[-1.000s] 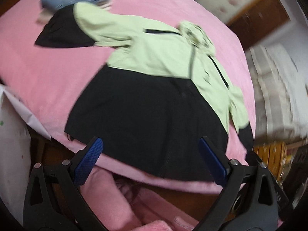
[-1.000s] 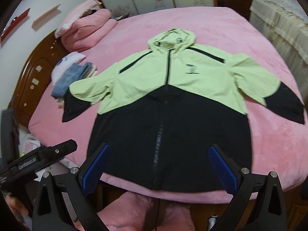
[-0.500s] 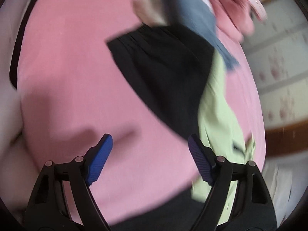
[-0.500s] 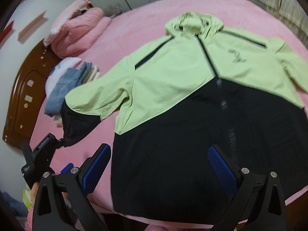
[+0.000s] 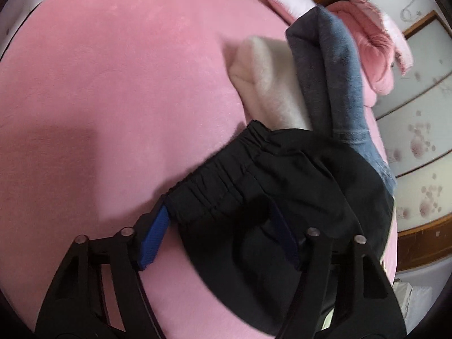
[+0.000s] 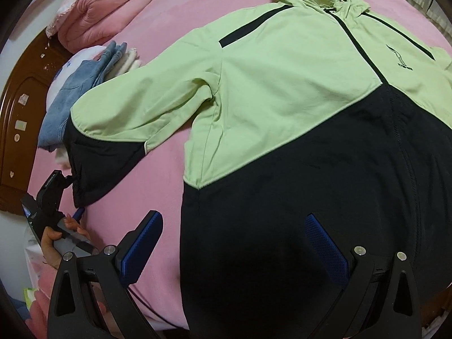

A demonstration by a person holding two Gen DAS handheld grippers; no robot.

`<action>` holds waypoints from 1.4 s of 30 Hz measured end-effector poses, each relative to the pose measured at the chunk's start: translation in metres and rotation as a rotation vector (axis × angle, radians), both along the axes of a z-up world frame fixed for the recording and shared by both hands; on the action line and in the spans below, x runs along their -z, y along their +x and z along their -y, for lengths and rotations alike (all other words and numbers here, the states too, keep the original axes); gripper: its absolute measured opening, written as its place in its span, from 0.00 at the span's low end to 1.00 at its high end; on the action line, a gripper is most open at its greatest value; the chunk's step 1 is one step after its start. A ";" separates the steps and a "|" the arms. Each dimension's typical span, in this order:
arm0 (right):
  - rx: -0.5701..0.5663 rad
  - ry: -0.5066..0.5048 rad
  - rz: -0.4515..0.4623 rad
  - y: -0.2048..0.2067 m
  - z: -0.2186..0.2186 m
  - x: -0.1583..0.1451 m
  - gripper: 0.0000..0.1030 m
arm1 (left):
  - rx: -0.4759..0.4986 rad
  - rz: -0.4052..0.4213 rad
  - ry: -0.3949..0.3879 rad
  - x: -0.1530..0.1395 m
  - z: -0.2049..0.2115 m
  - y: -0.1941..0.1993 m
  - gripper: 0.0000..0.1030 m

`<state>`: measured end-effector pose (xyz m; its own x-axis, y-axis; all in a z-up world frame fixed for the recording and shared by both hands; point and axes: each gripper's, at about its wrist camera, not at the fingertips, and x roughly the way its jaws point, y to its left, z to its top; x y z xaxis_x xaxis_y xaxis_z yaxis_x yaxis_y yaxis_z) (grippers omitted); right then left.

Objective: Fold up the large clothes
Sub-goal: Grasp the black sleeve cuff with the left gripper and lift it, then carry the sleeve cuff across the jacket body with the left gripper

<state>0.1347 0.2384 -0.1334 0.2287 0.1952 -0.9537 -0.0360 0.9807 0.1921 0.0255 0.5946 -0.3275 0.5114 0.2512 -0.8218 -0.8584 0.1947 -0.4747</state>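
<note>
A large hooded jacket (image 6: 282,84), light green above and black below, lies spread face up on the pink bed (image 6: 163,169). Its black left cuff (image 5: 226,186) lies between the fingers of my left gripper (image 5: 220,237), which is open around it; one blue pad (image 5: 152,237) is beside the cuff's edge, the other is over the black cloth. The left gripper (image 6: 76,197) also shows in the right wrist view at the cuff (image 6: 93,169). My right gripper (image 6: 231,251) is open and empty over the jacket's black lower left hem.
A stack of folded clothes, blue denim (image 5: 339,70) over cream fleece (image 5: 271,84), lies just past the cuff, with the sleeve resting on it. Pink folded bedding (image 6: 99,17) and a wooden headboard (image 6: 22,107) are behind. The bed edge is near both grippers.
My left gripper has moved in to the sleeve cuff, which now lies between its fingers. My right gripper has moved closer and lower over the jacket's black hem.
</note>
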 end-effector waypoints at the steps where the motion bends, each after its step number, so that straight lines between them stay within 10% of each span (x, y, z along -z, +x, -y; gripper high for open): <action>1: 0.008 0.000 -0.005 0.004 -0.001 0.001 0.99 | -0.008 -0.013 -0.004 0.000 -0.005 0.003 0.44; 4: 0.032 -0.001 -0.005 0.014 -0.003 0.003 0.99 | -0.031 -0.018 -0.015 -0.004 -0.013 0.004 0.20; 13: 0.067 0.031 0.044 0.031 0.009 0.004 0.99 | -0.009 0.054 0.222 -0.084 -0.003 0.024 0.14; 19: 0.126 0.081 0.076 0.056 0.047 0.009 0.99 | 0.112 0.155 0.454 -0.182 0.082 0.055 0.14; 28: 0.223 0.114 0.181 0.109 0.142 -0.015 0.99 | 0.423 0.354 0.481 -0.267 0.259 0.139 0.13; 34: 0.304 0.106 0.246 0.130 0.206 -0.021 0.99 | 0.767 0.337 0.415 -0.252 0.400 0.213 0.13; 42: 0.428 0.071 0.226 0.166 0.282 0.014 0.99 | 1.131 0.059 0.295 -0.133 0.521 0.293 0.14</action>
<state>0.3010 -0.0440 -0.1479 0.5026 0.1014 -0.8586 0.3192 0.9012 0.2933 0.3186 0.0737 -0.1948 0.6013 -0.1941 -0.7751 -0.1035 0.9429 -0.3164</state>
